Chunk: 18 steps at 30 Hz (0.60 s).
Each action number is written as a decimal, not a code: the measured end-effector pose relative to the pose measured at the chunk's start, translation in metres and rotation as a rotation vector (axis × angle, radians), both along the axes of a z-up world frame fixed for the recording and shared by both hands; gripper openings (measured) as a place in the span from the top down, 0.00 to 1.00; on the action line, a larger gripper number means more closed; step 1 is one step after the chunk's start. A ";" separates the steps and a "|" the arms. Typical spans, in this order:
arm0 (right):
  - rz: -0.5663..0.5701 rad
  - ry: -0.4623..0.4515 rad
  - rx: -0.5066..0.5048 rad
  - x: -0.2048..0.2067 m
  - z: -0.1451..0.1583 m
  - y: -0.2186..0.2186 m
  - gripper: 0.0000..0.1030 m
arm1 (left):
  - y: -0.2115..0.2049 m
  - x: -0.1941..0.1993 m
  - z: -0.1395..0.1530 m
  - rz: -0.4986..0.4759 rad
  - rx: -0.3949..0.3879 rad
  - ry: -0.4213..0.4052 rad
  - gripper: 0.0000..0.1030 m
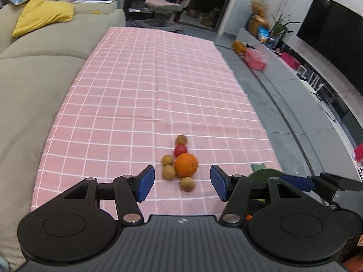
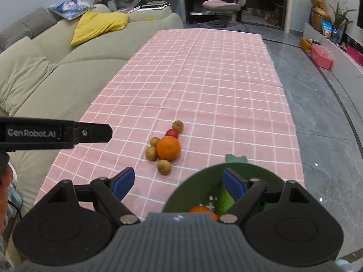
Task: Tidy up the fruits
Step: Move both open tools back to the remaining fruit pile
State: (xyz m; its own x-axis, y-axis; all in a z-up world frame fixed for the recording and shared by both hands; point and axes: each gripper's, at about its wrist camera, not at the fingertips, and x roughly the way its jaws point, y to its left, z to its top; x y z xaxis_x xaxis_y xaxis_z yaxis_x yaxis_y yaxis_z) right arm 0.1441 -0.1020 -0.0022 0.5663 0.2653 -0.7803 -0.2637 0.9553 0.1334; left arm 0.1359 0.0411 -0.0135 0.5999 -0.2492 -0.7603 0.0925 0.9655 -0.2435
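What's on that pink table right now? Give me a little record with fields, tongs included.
surface: pink checked tablecloth
loose fruit: big orange, small red fruit, four small brown fruits, all clustered
container: green bowl near the table's front edge
in bowl: another orange
left tongs: open, empty
right tongs: open, empty, over the bowl's rim

Fruit cluster on tabletop (image 2: 204, 68), near its front edge: orange (image 2: 168, 148) at centre, tomato (image 2: 171, 133) touching behind, one kiwi (image 2: 177, 125) farther back, two kiwis (image 2: 151, 153) touching at left, one kiwi (image 2: 164, 166) in front. Bowl (image 2: 195, 181) front right of cluster, second orange (image 2: 202, 210) inside. Sofa (image 2: 68, 72) along tabletop's left side.
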 end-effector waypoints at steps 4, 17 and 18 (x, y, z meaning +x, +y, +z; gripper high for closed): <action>0.051 -0.007 -0.024 0.012 -0.005 0.013 0.21 | 0.009 0.007 -0.009 0.020 -0.041 0.024 0.36; 0.132 0.006 -0.117 0.066 -0.029 0.039 0.24 | 0.037 0.036 -0.046 0.070 -0.104 0.070 0.36; 0.135 0.010 -0.122 0.069 -0.031 0.041 0.26 | 0.039 0.038 -0.048 0.072 -0.109 0.072 0.36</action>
